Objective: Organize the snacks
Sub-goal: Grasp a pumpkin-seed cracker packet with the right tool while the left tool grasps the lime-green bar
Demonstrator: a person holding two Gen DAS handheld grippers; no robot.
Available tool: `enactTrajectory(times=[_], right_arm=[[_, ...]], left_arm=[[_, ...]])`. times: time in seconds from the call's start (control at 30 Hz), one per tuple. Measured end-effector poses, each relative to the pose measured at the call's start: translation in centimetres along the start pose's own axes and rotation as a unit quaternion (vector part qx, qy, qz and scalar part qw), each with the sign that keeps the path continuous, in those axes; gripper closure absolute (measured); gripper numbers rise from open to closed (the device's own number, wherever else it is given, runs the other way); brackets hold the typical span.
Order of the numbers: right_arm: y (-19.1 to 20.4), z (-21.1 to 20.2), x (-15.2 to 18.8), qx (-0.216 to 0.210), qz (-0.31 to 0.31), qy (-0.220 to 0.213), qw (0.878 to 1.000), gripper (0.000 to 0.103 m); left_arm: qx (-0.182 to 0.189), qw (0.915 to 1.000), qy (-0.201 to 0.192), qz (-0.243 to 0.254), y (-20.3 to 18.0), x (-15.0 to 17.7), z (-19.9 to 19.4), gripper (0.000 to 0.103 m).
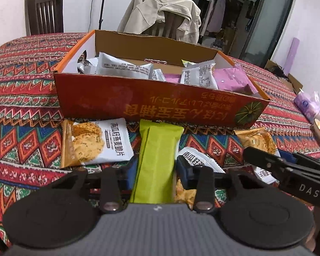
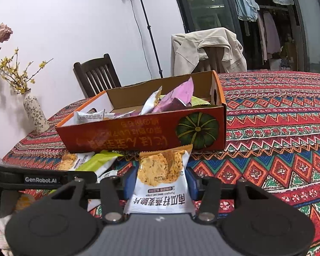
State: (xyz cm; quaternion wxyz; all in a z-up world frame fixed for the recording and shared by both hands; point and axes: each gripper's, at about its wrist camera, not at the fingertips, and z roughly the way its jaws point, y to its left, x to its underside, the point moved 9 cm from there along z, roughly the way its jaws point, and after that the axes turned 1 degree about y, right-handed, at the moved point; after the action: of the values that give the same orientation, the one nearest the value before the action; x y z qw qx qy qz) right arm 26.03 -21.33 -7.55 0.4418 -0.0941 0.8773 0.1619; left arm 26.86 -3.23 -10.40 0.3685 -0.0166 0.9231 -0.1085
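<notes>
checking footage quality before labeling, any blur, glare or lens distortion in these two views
Left wrist view: strong fisheye bend in the table edge and dark corners; the green packet in the left gripper looks slightly smeared; a soft sheen on the red box front. Right wrist view: same curvature, door frames bow; the cracker packet in the right gripper reads sharp.

— What sits beyond my working area?

— A patterned tablecloth (image 2: 277,115) covers the table. At the far left edge I note a speckled vase (image 2: 35,115) holding yellow-flowered twigs (image 2: 17,74).

— Seating?

— A dark wooden chair (image 2: 96,74) at the far side; right of it, a second chair draped with a beige jacket (image 2: 207,49). A light stand (image 2: 147,27) rises between them.
</notes>
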Motion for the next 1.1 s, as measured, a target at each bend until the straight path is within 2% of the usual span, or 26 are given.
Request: enactTrajectory(times=[0.17,0.23,0.3,0.47,0.63,1.1], right_arm=[[0.0,0.0,0.0,0.000,0.000,0.000,1.000,0.054],[0.0,0.0,0.0,0.000,-0.001,0.001,1.000,0.054],[0.1,0.0,0.2,0.000,-0.002,0.002,1.000,0.054],[0.2,0.2,0.4,0.001,-0.007,0.005,1.000,0.054],[0.4,0.1,0.4,0.002,-0.012,0.002,1.000,0.054],[1.3,-0.6,0.4,-0.008,-0.034,-0.007,0.999,0.054]], left_arm=[[0.005,0.9998,0.002,-0.018,0.3,0.4,-0.5,0.063],[0.001,0.9999,0.001,-0.016,0.2,0.6,-0.6,0.063],[-0.007,0.9999,-0.002,-0.014,0.1,0.8,-0.7,0.057],[-0.011,0.9998,-0.013,-0.009,0.0,1.0,-0.7,0.057],[-0.013,0.9997,-0.021,-0.006,-0.2,1.1,-0.9,0.064],[-0.022,0.9979,-0.060,-0.009,0.3,1.2,-3.1,0.069]])
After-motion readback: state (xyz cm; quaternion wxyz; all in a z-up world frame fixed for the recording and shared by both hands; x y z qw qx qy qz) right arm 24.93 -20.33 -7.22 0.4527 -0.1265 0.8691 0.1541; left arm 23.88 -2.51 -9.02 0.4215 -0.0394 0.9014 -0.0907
